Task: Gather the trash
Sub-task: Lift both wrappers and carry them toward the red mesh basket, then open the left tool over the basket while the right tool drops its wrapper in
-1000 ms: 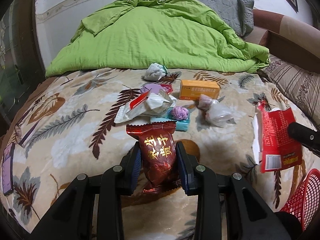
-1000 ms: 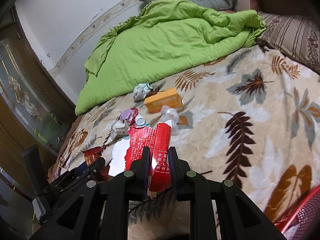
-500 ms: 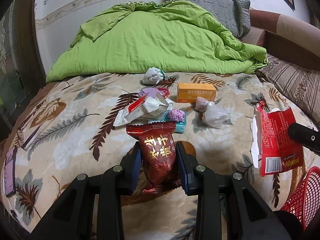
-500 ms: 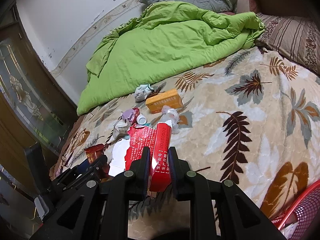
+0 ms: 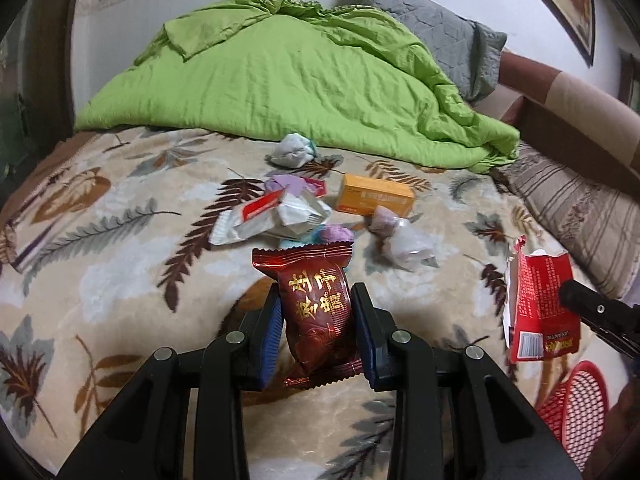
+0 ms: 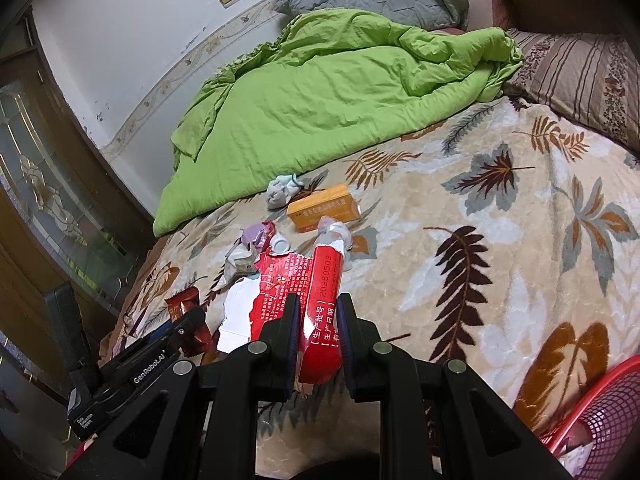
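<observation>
My left gripper [image 5: 316, 300] is shut on a dark red snack wrapper [image 5: 316, 312] with gold lettering, held upright above the bed. My right gripper [image 6: 318, 308] is shut on a torn red bag [image 6: 320, 304] with white print; the same red bag [image 5: 540, 308] shows at the right of the left wrist view. On the leaf-patterned blanket [image 5: 120, 240] lie more trash: an orange box [image 5: 374, 200], a silver wrapper [image 5: 272, 220], a clear plastic bag [image 5: 404, 242], a crumpled tissue [image 5: 292, 152] and a purple wrapper [image 5: 288, 184]. The left gripper with its snack wrapper [image 6: 186, 314] appears at the lower left of the right wrist view.
A red mesh basket [image 5: 576, 412] stands at the lower right, also the red mesh basket [image 6: 600, 412] in the right wrist view. A green quilt [image 5: 288, 80] and grey pillow [image 5: 440, 36] fill the bed's far side. A striped pillow [image 6: 580, 80] lies at right, a wooden door [image 6: 40, 200] at left.
The left wrist view has tilted and rolled slightly, so the bed sits a bit differently in frame. Both grippers keep their hold; the trash on the blanket has not moved.
</observation>
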`<move>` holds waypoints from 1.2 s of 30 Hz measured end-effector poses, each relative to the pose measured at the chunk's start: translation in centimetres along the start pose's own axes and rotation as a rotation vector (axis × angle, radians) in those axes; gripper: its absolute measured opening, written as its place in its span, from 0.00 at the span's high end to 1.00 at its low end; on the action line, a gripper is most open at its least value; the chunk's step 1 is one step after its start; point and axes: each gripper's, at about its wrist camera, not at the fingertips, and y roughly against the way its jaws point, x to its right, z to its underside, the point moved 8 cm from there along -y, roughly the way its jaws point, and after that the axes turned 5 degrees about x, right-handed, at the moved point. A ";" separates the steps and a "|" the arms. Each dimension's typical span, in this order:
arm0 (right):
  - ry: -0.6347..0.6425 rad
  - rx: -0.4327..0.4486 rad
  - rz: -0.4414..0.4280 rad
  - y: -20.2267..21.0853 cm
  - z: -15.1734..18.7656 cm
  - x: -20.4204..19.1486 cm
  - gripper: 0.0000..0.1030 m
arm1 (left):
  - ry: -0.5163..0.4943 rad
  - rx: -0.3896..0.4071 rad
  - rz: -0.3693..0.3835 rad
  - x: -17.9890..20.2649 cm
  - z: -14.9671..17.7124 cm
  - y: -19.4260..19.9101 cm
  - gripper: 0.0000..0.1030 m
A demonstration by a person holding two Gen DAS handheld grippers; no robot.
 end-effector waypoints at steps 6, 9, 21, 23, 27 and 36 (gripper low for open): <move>0.016 0.018 0.037 3.3 -0.2 1.9 0.81 | -0.052 -0.028 0.115 3.7 0.5 0.7 0.69; 0.021 0.033 0.088 6.3 -0.1 4.1 0.81 | -0.110 -0.045 0.194 7.3 0.9 1.5 0.69; 0.007 0.051 0.436 20.4 2.3 15.9 0.80 | -0.346 -0.220 0.617 26.6 6.5 7.0 0.69; -0.003 0.037 0.471 21.5 3.2 17.0 0.79 | -0.380 -0.268 0.668 29.4 8.2 7.4 0.69; -0.027 0.018 0.524 22.9 4.7 19.0 0.66 | -0.414 -0.351 0.719 33.1 10.9 7.5 0.58; -0.041 0.073 0.502 22.5 3.6 18.8 0.40 | -0.383 -0.335 0.654 31.2 10.4 6.4 0.46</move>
